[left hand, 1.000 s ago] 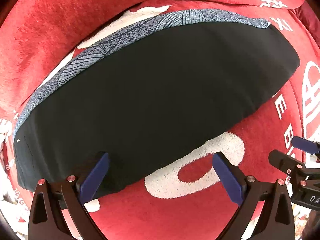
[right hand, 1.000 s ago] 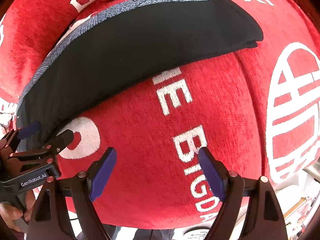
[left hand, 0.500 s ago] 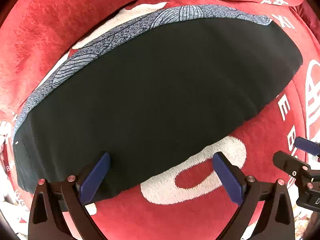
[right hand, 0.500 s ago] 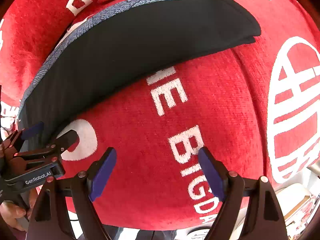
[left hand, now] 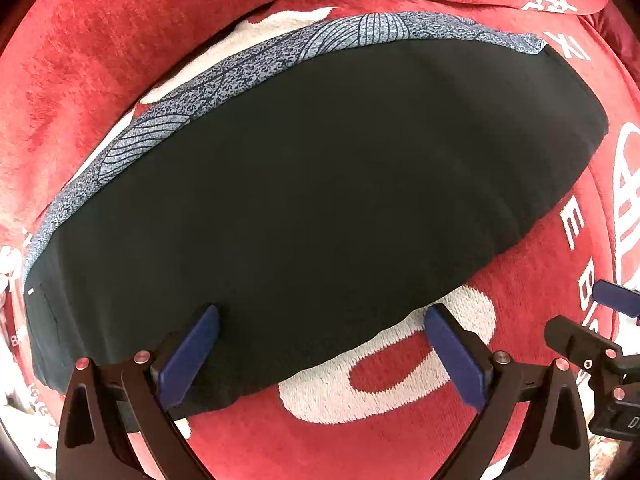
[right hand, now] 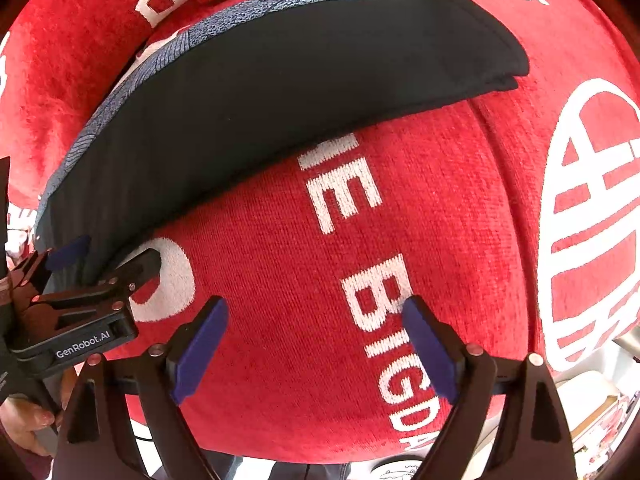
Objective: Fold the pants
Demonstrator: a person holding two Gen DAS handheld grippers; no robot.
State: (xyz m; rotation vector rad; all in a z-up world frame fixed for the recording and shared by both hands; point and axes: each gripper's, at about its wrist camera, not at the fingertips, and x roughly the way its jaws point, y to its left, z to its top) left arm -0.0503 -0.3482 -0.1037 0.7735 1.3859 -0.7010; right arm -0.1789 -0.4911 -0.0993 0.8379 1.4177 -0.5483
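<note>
I have the pants [left hand: 312, 200] lying flat on the red blanket [left hand: 100, 60], folded into a long dark band that runs from near left to far right. Along their far edge a strip of blue-grey patterned cloth [left hand: 256, 64] peeks out from under the black layer (whether it is part of the pants or something else, I cannot tell). In the right wrist view the far right end of the pants [right hand: 472, 52] shows two stacked layers, so they are doubled over there.

My left gripper [left hand: 320, 348] points down over the near edge of the pants, its jaws spread wide. The left blue pad sits over the black fabric, the right pad over the blanket's white lettering [left hand: 400, 376], and nothing is pinched between them.

My right gripper [right hand: 316, 344] hangs over bare blanket, near the white letters [right hand: 376, 300], apart from the pants. Its jaws have just been opening and stand wide, with only blanket below them. In that view the left gripper [right hand: 104, 256] shows at the left, at the near edge of the pants, with a hand [right hand: 24, 420] below it.
</note>
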